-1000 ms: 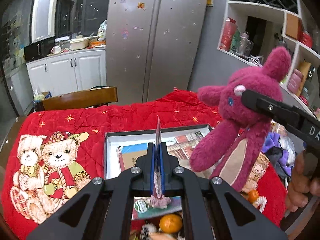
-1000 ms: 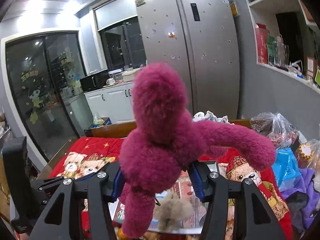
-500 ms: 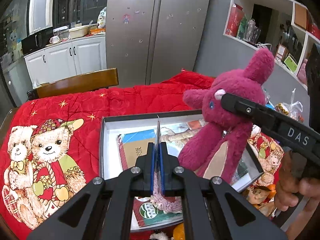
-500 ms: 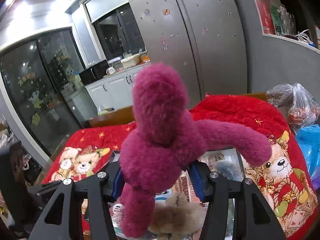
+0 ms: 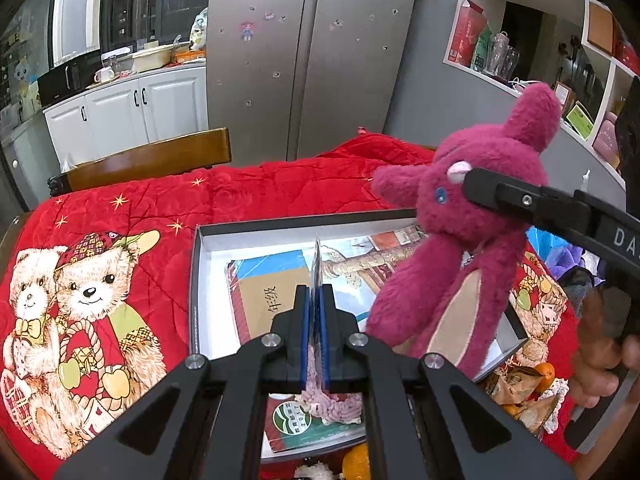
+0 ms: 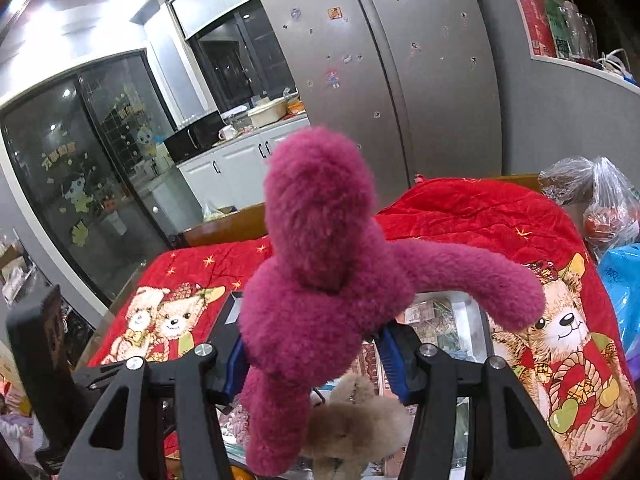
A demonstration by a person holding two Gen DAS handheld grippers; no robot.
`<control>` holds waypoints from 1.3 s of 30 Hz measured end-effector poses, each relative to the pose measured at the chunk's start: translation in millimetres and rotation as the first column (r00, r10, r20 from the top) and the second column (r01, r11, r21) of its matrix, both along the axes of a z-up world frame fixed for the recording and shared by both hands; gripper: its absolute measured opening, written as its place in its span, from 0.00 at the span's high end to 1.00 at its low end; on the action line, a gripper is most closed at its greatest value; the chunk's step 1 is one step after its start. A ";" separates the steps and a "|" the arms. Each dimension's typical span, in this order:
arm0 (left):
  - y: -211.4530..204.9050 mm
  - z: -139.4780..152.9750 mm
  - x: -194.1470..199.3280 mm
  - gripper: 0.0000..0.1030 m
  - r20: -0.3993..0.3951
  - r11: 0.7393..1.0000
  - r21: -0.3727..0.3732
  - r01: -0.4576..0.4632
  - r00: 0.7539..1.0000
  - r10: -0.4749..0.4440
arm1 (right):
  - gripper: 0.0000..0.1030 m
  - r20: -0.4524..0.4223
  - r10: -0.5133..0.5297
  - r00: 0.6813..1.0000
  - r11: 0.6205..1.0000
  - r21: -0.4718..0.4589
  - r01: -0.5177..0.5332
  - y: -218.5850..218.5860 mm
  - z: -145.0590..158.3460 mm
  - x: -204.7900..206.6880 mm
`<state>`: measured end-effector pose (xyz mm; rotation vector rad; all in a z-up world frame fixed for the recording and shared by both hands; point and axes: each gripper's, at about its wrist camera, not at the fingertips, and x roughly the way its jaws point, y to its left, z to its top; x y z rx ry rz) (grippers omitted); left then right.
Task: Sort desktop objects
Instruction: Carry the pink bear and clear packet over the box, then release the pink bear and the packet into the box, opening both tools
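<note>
Magenta plush toy [image 5: 460, 240] pinched upright in right gripper [image 6: 316, 364], hanging over right side of box [image 5: 200, 280]; left gripper [image 5: 316, 320] nearer, pressed on thin card [image 5: 317, 264].

The right gripper [image 6: 316, 364] is clamped on a magenta plush toy [image 6: 320, 280], its blue-padded fingers [image 6: 394, 364] pressing the toy's body from both sides. The toy is held up over an open shallow box [image 6: 472, 312] lying on a red quilt [image 6: 480, 212] printed with teddy bears. One plush arm stretches right, toward the quilt's right edge. A small tan plush [image 6: 356, 424] sits below the toy, between the gripper's arms. At the frame's left edge stands the black left gripper [image 6: 40, 360].
</note>
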<state>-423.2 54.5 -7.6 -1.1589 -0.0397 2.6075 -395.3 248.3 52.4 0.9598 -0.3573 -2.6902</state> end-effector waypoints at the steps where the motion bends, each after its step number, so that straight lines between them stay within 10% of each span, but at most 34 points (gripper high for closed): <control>1: 0.2 -0.2 0.2 0.96 0.000 1.000 -0.002 0.000 1.000 0.000 | 0.46 -0.001 -0.002 1.000 1.000 0.003 0.002 0.1 0.7 0.0; 30: -1.1 -16.0 -9.2 0.94 0.049 0.999 -0.032 -0.015 0.999 0.017 | 0.41 0.100 0.038 0.994 0.997 0.065 -0.044 -20.8 -26.3 -15.7; 32: -2.1 -18.9 -11.7 0.79 0.066 0.999 -0.046 -0.027 0.997 0.030 | 0.35 0.135 0.051 0.990 0.998 0.037 -0.057 -18.3 -32.6 -19.8; 35: -5.2 -20.4 -13.6 0.31 0.073 0.999 -0.038 -0.038 0.997 0.040 | 0.32 0.169 0.049 0.984 0.999 -0.012 -0.048 -12.9 -36.7 -23.2; 39: -7.5 -15.6 -12.6 0.26 0.052 0.998 -0.041 -0.047 0.997 0.049 | 0.21 0.148 0.039 0.988 0.999 0.006 -0.040 -10.9 -30.4 -20.2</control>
